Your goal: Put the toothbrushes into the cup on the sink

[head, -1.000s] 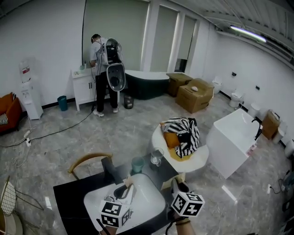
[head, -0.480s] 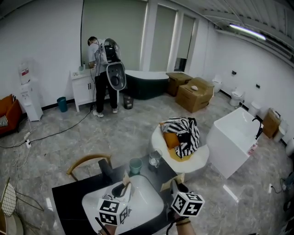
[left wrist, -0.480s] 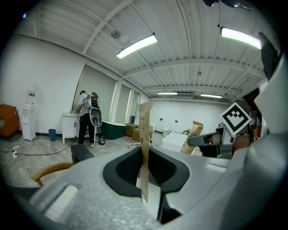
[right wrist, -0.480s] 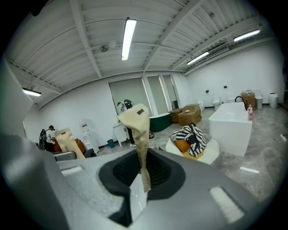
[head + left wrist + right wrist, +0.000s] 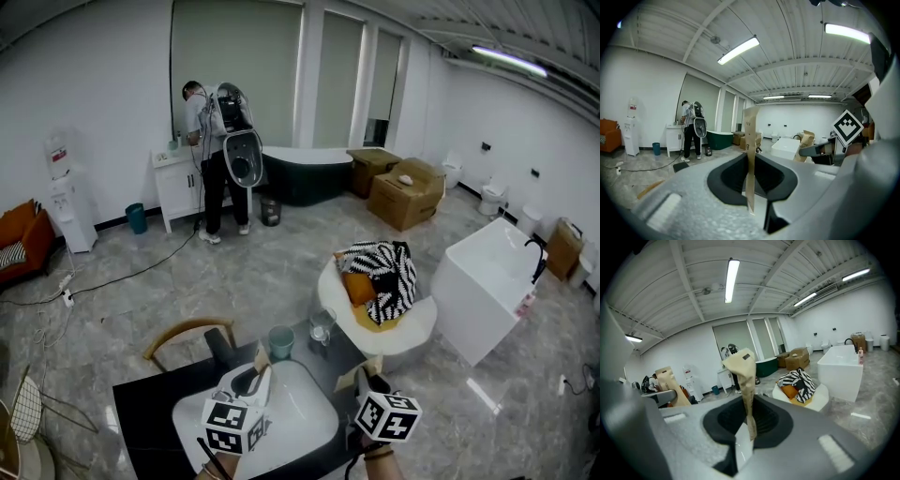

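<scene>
Over the black countertop's near side, by the white sink, L gripper was clamped on a paper-wrapped toothbrush & R gripper on a 2nd wrapped toothbrush, w/ teal cup & clear glass near the far edge.

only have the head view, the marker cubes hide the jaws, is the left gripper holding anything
Observer: Yes. The left gripper view shows the left gripper shut on a brown paper packet that stands upright, seen edge-on.
Operator: and the right one
Observer: The right gripper is shut on a tan paper packet, creased, with a small dark label at its top. What is inside either packet cannot be seen.
</scene>
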A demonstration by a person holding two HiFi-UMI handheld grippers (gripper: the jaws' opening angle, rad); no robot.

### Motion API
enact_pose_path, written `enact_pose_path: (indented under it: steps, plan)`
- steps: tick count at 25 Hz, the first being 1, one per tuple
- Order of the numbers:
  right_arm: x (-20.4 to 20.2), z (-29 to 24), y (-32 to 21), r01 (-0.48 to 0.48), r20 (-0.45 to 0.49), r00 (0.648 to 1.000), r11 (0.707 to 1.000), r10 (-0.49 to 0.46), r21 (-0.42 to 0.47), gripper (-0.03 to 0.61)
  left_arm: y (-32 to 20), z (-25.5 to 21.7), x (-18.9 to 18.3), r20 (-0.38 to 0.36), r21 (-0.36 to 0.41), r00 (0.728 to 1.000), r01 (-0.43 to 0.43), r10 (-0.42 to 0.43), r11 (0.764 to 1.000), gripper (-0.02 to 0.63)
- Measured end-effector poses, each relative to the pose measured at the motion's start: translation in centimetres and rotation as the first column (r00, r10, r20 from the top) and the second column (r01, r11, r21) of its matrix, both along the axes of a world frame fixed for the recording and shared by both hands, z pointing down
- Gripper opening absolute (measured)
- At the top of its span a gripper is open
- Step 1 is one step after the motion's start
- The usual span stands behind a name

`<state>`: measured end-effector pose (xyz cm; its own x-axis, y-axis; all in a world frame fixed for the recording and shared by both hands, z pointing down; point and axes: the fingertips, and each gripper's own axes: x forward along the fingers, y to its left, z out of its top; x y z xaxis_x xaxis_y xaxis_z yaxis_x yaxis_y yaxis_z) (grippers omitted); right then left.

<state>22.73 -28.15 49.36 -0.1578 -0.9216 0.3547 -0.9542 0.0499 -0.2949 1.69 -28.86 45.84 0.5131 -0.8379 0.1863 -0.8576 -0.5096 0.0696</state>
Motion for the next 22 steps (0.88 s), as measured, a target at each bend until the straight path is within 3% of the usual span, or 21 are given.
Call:
enact_pose_path:
  steps: [13,22]
  plan:
    - [1.9,0.4,-1.4,-0.023,0.024,0.999,1.0,0.023,0.007,0.031,-3.9,-2.4,1.4,0.035,0.055,0.999,-0.008,0.006,0.998,0.043]
    - [2.9,1.6,-2.1,-0.026,0.034,0.999,1.0,0.027,-0.012,0.031,-6.6,-3.3,1.3,0.017,0.084,0.999,0.031,-0.033,0.996,0.043]
